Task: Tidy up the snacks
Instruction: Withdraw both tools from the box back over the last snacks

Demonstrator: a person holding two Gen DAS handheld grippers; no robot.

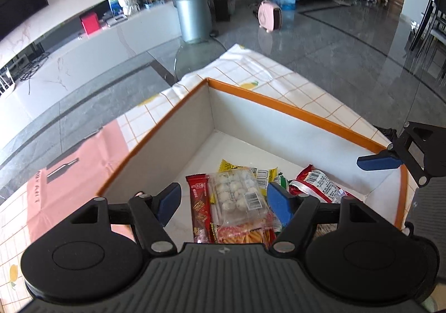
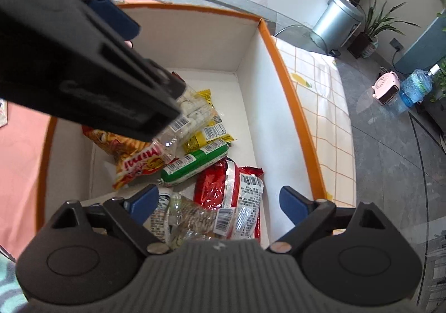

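I see the orange-rimmed box [image 1: 292,111] holding the snack packets [image 2: 211,162] piled at its 6 o'clock end, with my left gripper [image 1: 225,203] spread wide and empty over a clear packet [image 1: 239,198], and my right gripper [image 2: 220,201] likewise wide, gripping nothing.
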